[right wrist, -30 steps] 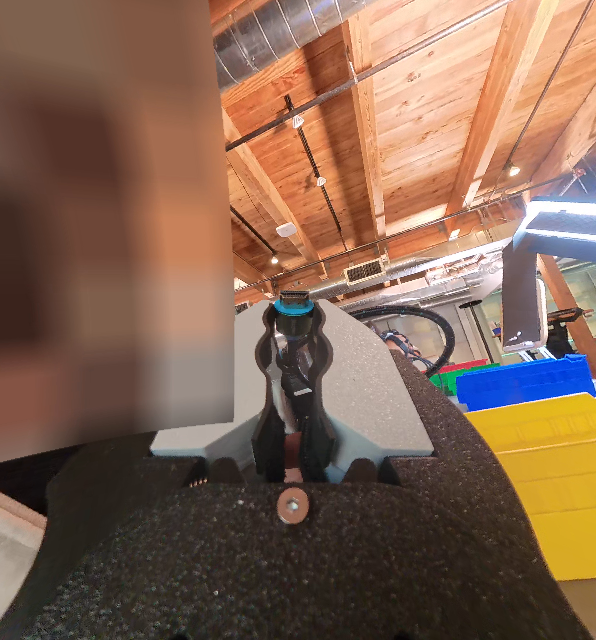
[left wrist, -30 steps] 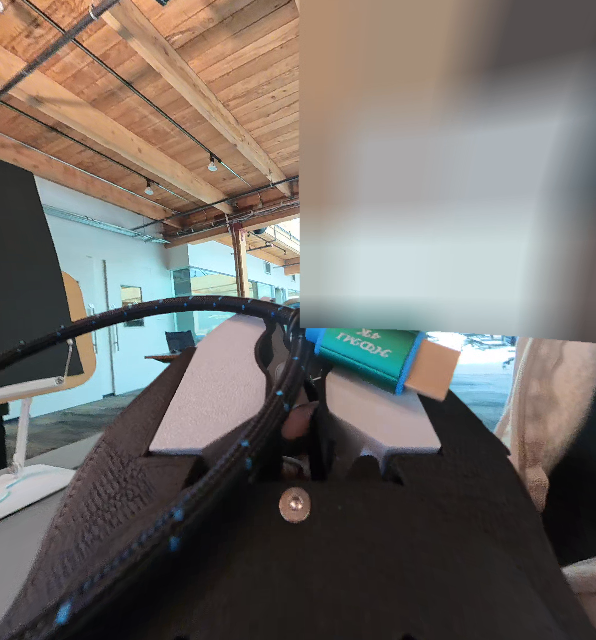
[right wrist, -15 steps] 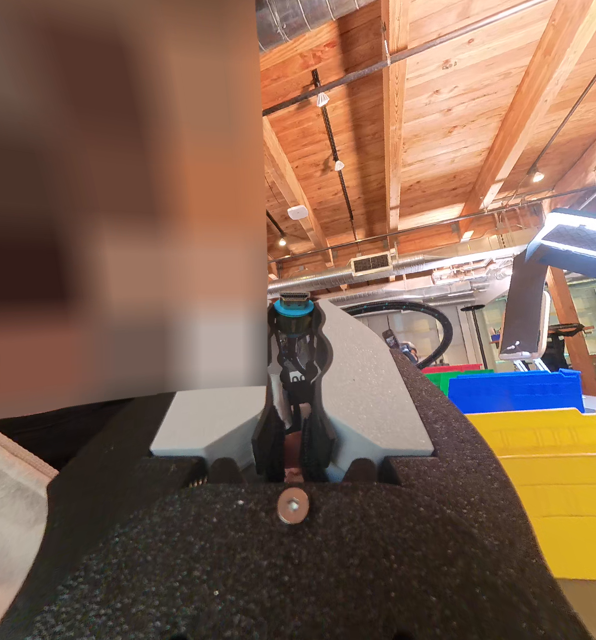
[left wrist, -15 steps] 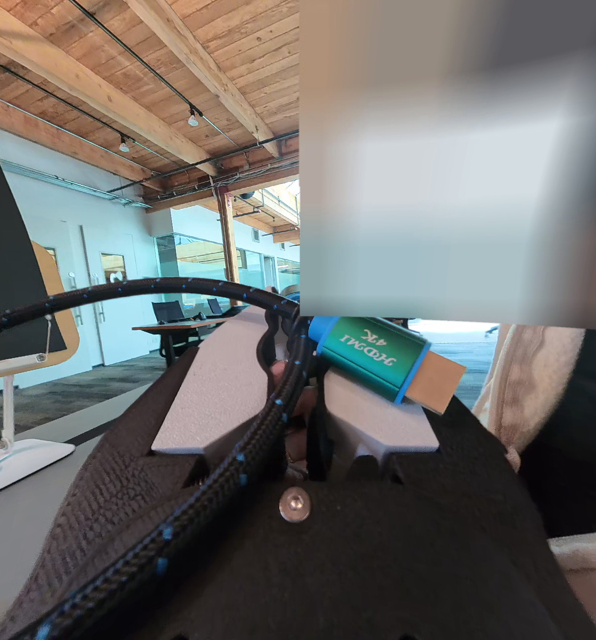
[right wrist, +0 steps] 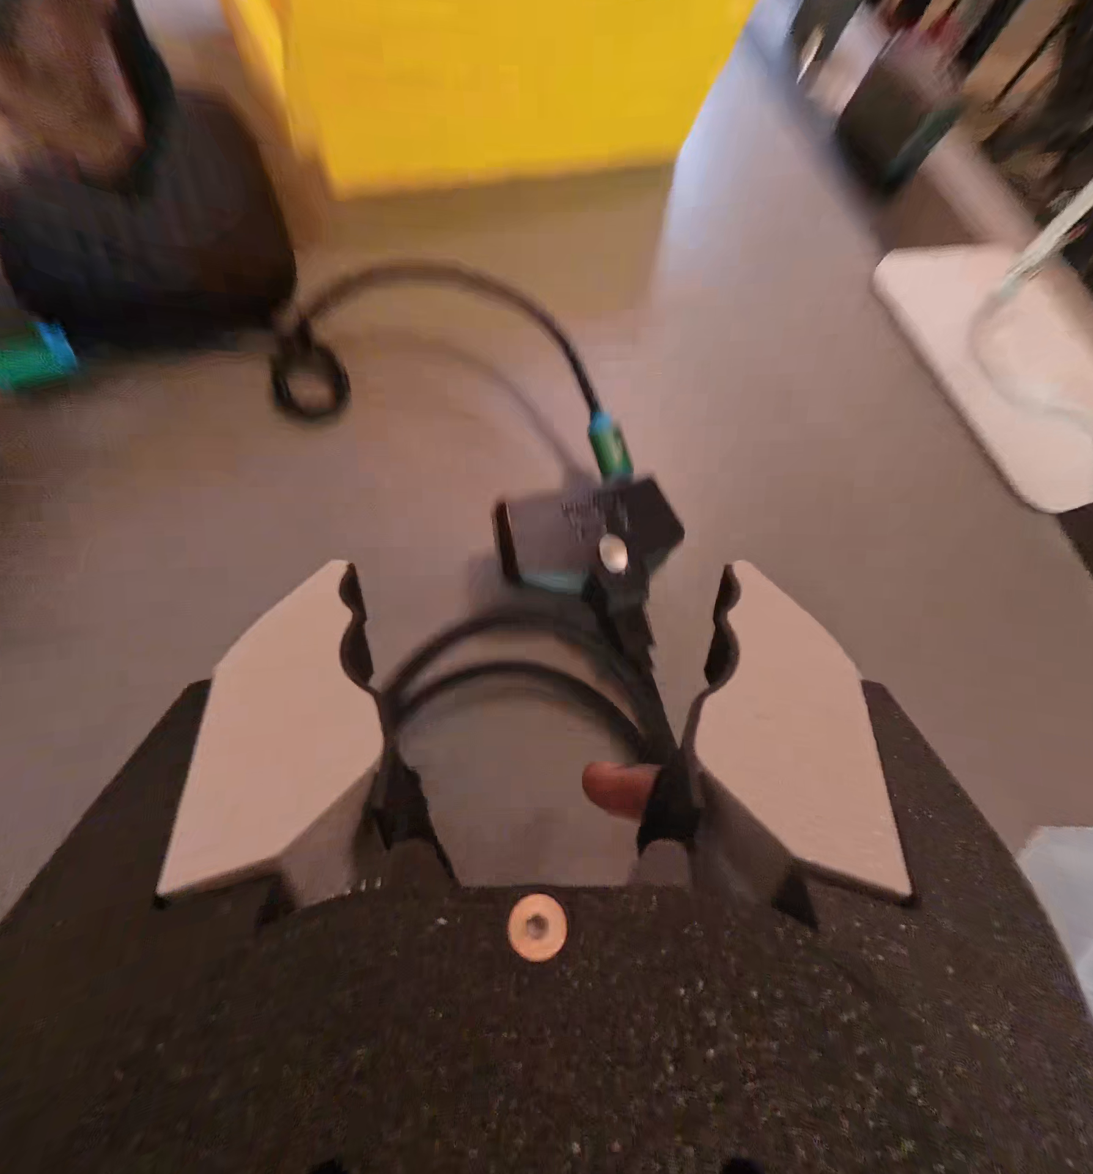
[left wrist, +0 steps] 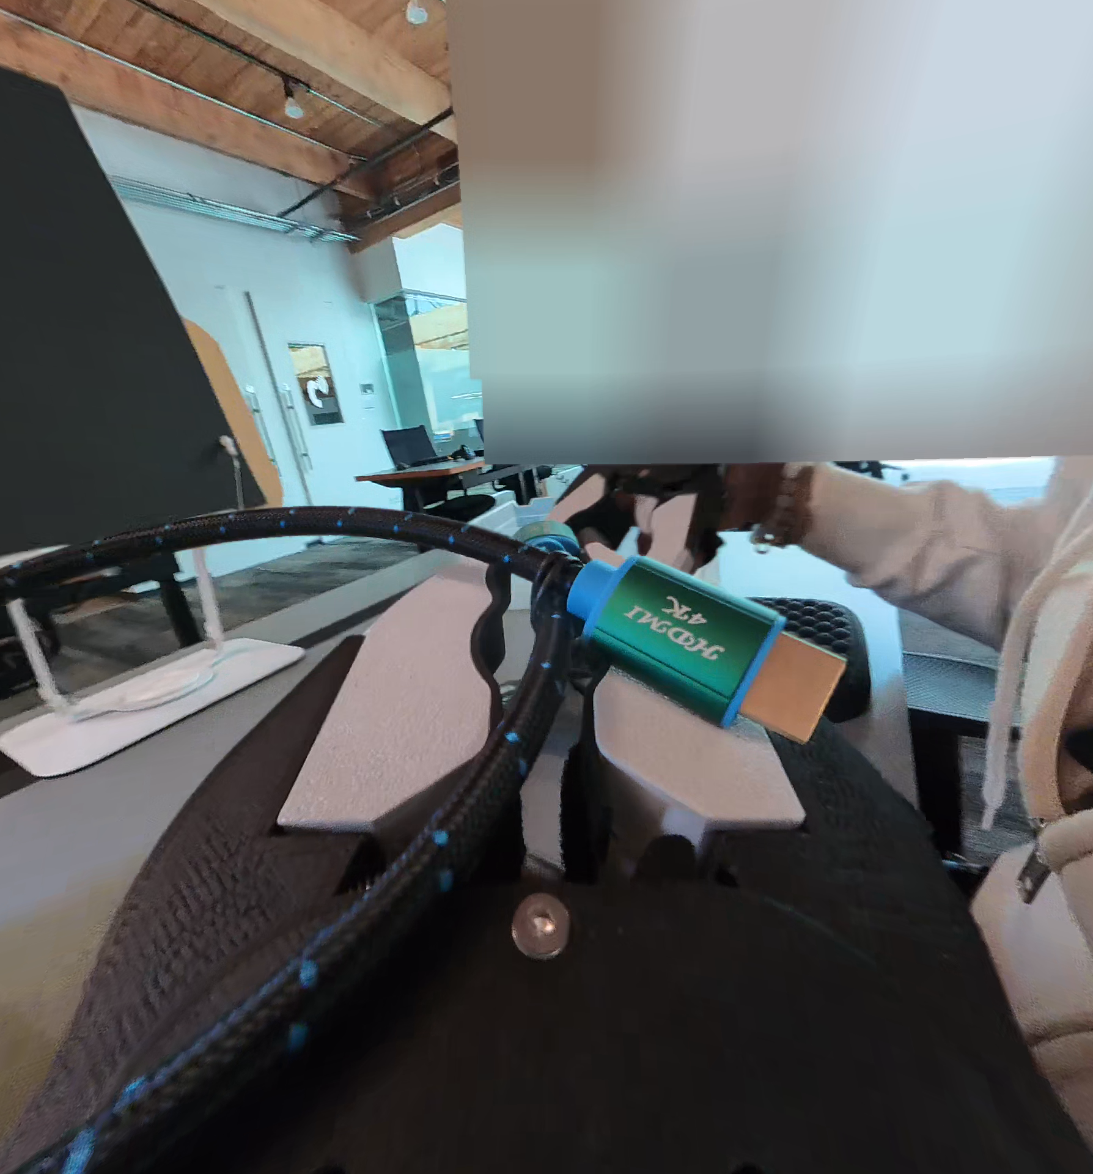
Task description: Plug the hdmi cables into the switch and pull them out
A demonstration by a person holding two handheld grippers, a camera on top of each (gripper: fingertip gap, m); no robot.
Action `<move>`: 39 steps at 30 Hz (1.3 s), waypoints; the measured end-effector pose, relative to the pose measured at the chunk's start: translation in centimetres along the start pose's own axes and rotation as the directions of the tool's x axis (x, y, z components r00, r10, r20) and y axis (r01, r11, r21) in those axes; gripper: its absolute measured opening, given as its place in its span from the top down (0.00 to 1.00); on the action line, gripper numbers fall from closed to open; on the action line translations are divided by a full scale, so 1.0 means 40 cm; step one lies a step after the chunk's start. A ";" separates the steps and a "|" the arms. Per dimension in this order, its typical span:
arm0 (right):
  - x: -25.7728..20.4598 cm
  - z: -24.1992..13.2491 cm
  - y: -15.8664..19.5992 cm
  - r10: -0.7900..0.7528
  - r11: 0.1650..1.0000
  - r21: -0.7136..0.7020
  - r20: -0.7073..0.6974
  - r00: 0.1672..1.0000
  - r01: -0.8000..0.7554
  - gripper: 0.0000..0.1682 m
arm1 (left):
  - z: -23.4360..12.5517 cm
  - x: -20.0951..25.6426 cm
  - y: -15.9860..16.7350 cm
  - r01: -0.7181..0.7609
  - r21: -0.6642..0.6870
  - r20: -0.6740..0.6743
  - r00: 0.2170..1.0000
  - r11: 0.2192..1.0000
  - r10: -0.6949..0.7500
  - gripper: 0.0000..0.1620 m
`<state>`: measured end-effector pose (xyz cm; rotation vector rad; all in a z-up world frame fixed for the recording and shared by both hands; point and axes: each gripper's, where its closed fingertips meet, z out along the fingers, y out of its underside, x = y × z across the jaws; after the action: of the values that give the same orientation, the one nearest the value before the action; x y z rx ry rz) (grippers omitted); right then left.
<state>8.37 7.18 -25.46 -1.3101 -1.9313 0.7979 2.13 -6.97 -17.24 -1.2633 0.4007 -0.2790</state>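
Between ridged grey claw (left wrist: 541, 610) fingers, braided cable (left wrist: 315, 524), glossy green plug (left wrist: 680, 641)

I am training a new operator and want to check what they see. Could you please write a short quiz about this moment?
1. True or false: the right gripper is shut.
2. What does the left gripper clamp? A) a cable B) a cup C) a pen
3. Fill in: the bin beyond the switch is ___ in colour.

Key: 1 false; 2 A; 3 yellow.
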 end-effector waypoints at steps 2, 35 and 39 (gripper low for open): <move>0.032 0.036 0.045 -0.072 0.990 -0.123 0.036 0.997 0.076 0.37 | 0.008 -0.002 0.022 0.027 -0.021 -0.015 1.000 0.999 -0.027 0.87; -0.068 0.115 -0.001 -0.314 0.922 0.329 0.322 0.893 0.205 0.78 | 0.083 0.000 0.214 -0.050 -0.404 -0.070 0.997 0.913 0.023 0.88; -0.079 0.099 -0.011 -0.353 0.902 0.364 0.312 0.882 0.232 0.78 | 0.080 -0.010 0.185 0.056 -0.314 -0.071 0.994 0.948 -0.082 0.88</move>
<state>5.87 3.62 -28.05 -0.6779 -2.1119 1.2030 3.05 -1.94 -23.48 -1.5824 0.4863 -0.3380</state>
